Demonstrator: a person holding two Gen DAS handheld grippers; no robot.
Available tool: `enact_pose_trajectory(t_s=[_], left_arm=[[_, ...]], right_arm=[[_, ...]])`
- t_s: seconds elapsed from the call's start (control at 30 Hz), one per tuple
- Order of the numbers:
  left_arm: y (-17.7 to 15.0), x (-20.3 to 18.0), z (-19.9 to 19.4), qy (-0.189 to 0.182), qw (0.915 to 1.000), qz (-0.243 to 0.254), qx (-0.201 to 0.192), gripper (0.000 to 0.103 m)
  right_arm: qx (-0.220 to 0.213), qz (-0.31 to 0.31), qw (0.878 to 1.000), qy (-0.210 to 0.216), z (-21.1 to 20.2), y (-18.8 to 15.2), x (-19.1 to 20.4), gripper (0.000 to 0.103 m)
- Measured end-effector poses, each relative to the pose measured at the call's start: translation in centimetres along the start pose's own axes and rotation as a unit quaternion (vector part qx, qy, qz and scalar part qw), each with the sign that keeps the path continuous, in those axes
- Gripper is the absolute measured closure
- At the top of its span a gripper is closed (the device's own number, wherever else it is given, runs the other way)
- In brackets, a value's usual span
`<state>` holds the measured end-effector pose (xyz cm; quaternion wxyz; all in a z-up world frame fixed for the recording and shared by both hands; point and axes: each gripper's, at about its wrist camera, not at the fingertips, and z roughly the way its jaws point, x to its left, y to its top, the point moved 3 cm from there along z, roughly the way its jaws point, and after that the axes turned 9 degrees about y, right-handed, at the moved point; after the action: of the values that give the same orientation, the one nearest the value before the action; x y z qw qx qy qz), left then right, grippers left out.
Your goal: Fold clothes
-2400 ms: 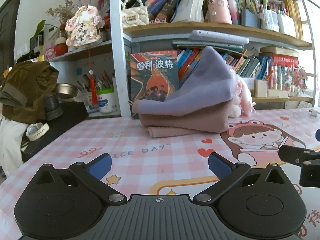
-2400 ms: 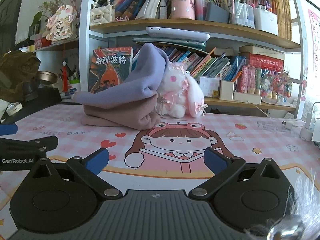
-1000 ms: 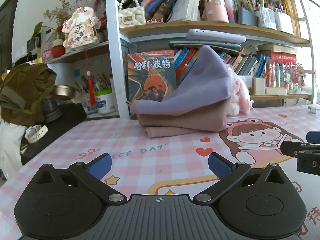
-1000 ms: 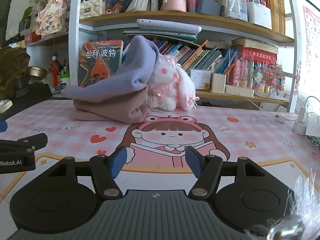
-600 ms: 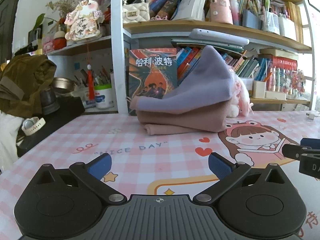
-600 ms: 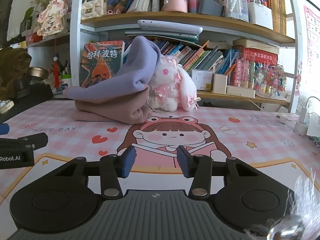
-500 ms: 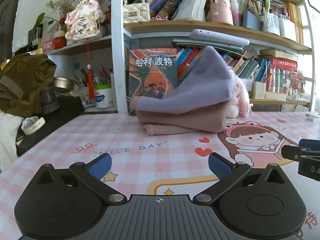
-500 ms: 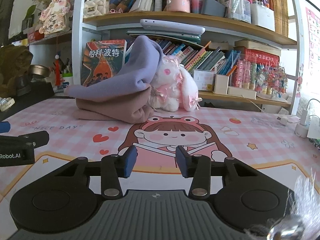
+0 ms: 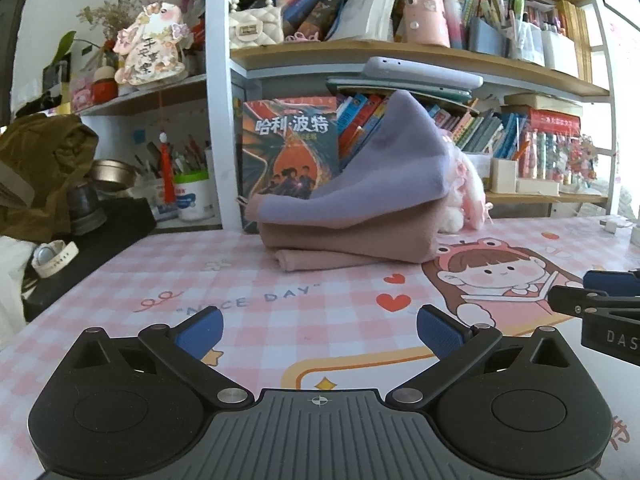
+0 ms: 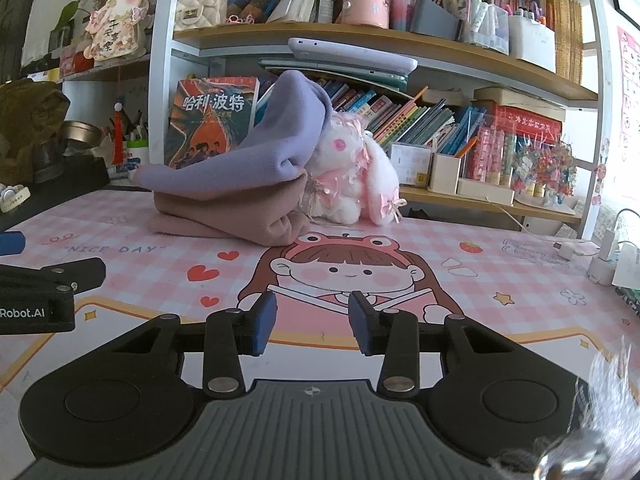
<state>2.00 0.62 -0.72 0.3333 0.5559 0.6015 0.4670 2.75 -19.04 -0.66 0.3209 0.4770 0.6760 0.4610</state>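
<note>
Left wrist view shows the left hand-held gripper (image 9: 318,330) with its blue pads spread wide and nothing between them, low over the pink checked tabletop (image 9: 248,304). The right hand-held gripper (image 10: 312,326), in its own view, has its pads only partly apart, a narrow gap, and it also holds nothing.

The clothes are at the back of the tabletop, well apart from both tools: a lilac garment (image 9: 372,176) lies on top of a dusty pink garment (image 9: 352,242). The pink one looks already folded in flat layers. The lilac one is not neat; its rear part stands up against the books (image 9: 290,152) and a white plush rabbit (image 10: 352,176) just beside it.

I think the step in hand is to reach for the lilac garment, so the work on it has not yet begun. To do it well, I would first open the right pads wider, then bring both tools forward together and low. It is better to pinch only the lilac cloth, at its front edge on the two sides, so the pink pile below does not come with it. Then pull it toward the free middle of the mat, where it can be laid flat. Soft thick cloth can slip, so the pinch should be deep. Care is needed near the rabbit, which may fall.
</note>
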Motion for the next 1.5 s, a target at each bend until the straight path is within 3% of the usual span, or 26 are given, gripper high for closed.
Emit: enact_pose_trajectory(t_s=[0.37,0.53,0.7,0.87,1.13,1.4,1.5], left_arm=[[0.1,-0.1,-0.4,0.008,0.9999,0.001,-0.012,0.0],[0.1,-0.1,-0.1,0.009,1.0,0.001,-0.002,0.0],[0.0,0.0,-0.1,-0.02,0.9998,-0.001,-0.001,0.0],[0.1,-0.2,0.5,-0.042,0.9991,0.006,0.011,0.012],[5.5,-2.2,4.7,-0.051,0.9947,0.087,-0.023,0.011],[8.8,-6.7,11.2,-0.033,0.9701,0.234,-0.054,0.011],[9.4,-7.2,13.1,-0.026,0.9654,0.254,-0.053,0.011]], right_arm=[[-0.008,0.002,1.0,-0.01,-0.3,0.0,0.0,0.066],[-0.004,0.013,1.0,0.004,-0.2,0.0,-0.4,0.066],[-0.007,0.021,1.0,0.005,-0.3,0.1,-0.6,0.067],[-0.008,0.027,1.0,0.015,-0.4,0.1,-0.7,0.077],[-0.004,0.037,0.999,0.024,-0.3,0.0,-1.0,0.072],[0.002,0.048,0.998,0.03,-0.1,-0.1,-1.3,0.063],[0.006,0.049,0.998,0.032,0.0,-0.1,-1.3,0.062]])
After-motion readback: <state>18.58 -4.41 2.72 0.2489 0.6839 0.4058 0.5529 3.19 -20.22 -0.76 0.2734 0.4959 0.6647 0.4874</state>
